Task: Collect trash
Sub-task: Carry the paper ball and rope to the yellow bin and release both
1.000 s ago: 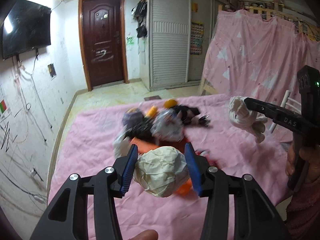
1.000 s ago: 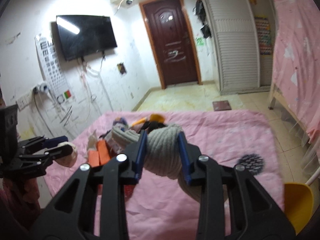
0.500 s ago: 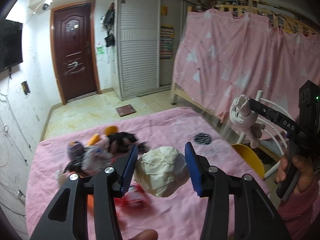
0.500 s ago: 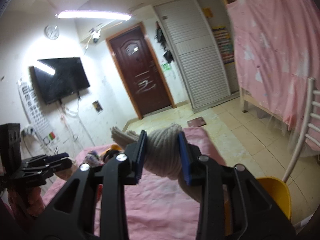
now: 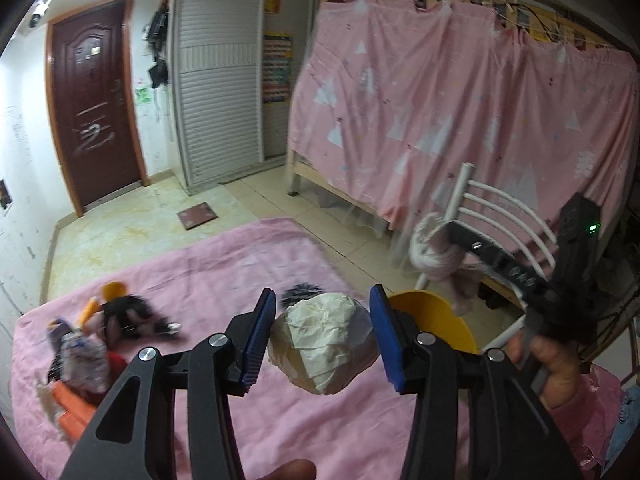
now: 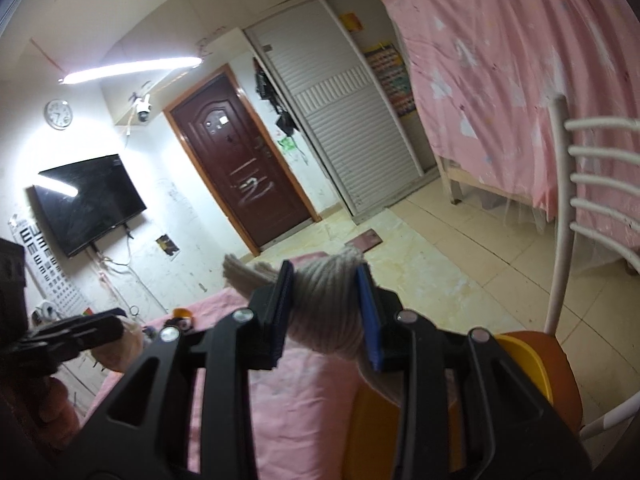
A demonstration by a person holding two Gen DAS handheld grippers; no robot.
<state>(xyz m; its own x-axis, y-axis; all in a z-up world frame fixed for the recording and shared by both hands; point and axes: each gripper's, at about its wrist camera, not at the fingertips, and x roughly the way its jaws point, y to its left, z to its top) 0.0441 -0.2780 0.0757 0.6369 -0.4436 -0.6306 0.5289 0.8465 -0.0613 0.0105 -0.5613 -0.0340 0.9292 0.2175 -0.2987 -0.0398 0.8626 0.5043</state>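
Both loads ride toward the yellow bin (image 5: pixel 432 316) beside the pink surface (image 5: pixel 224 272), left tongs (image 5: pixel 322 342) clamping a paper wad (image 5: pixel 324 344), right tongs (image 6: pixel 326 308) pinching a knitted sock (image 6: pixel 326 304) (trailing below), so centre each over the rim before letting go.

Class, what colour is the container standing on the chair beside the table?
Yellow. The container shows best in the left wrist view, behind the gripper.

left claw (image 5: pixel 322 342): clamped on a load | right claw (image 6: pixel 326 312): clamped on a load, rolled sideways
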